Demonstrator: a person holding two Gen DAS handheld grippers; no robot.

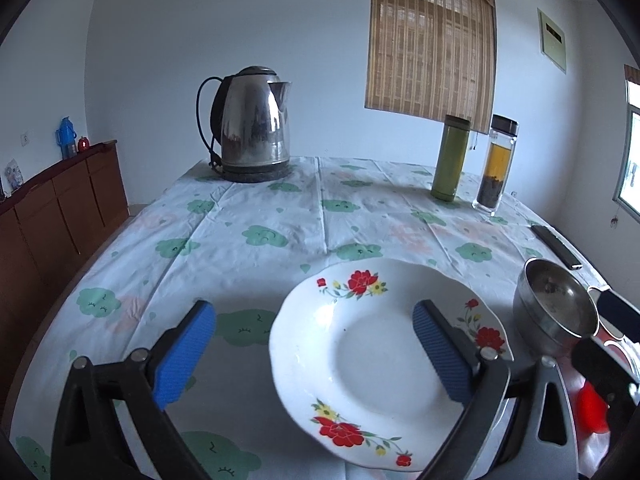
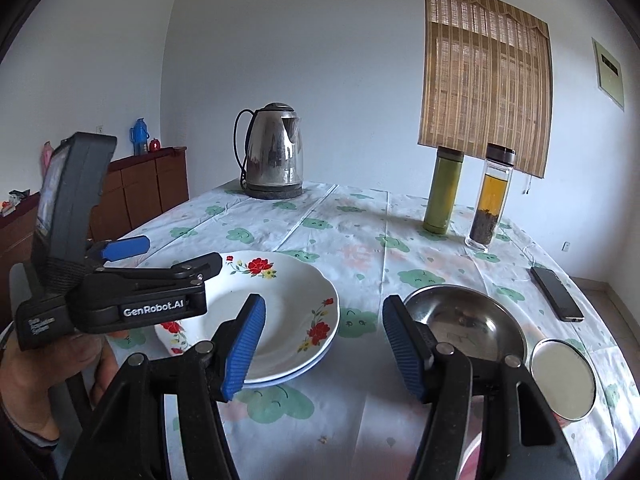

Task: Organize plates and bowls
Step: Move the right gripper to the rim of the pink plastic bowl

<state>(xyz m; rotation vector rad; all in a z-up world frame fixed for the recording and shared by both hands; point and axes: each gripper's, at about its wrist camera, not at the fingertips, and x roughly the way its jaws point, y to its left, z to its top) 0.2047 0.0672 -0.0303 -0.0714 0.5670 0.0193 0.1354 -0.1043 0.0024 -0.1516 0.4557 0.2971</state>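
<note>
- Left gripper: fingers spread wide and empty; one blue pad hangs over the plate, the other stands off its near rim, over the tablecloth.
- Right gripper: fingers likewise released, holding nothing, with bare cloth between them.
- Plate: just left of the right fingers; a blue rim below it suggests a second plate underneath.
- Steel bowl: just right of the right fingers, upright on the cloth; a round metal lid lies beside it.
- Judgement: the bowl looks next for stacking. Pinch the rim squarely with one pad inside; polished steel may slip.
- Phone, kettle and two bottles stand farther off.
</note>
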